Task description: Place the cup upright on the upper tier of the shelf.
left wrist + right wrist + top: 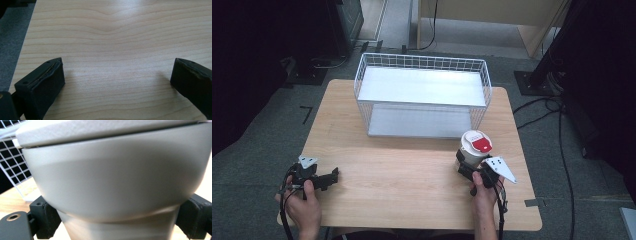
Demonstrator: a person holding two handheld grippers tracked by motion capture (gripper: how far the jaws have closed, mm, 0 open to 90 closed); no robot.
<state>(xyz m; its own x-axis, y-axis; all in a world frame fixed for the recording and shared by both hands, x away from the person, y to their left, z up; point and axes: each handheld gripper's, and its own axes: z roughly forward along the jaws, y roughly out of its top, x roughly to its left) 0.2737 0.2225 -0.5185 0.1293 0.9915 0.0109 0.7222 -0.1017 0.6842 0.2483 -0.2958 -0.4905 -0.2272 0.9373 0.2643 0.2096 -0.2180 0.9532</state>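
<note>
Cup [474,149] in its jaws, right gripper [473,169] clamps the lidded body, wire basket [422,90] just ahead. Lifting it into that basket likely comes next, kept upright. Left gripper [328,178] rests open, empty.

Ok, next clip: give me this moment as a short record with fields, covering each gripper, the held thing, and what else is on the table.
left gripper: open, jaws wide apart, nothing between them, low over the table's near left part
right gripper: shut on the cup, jaws on either side of its lower body
cup: upright, grey, white lid with a red tab, near the table's right side
wire basket: white, two shelves, nothing on them, at the far middle
table: light wood
</note>
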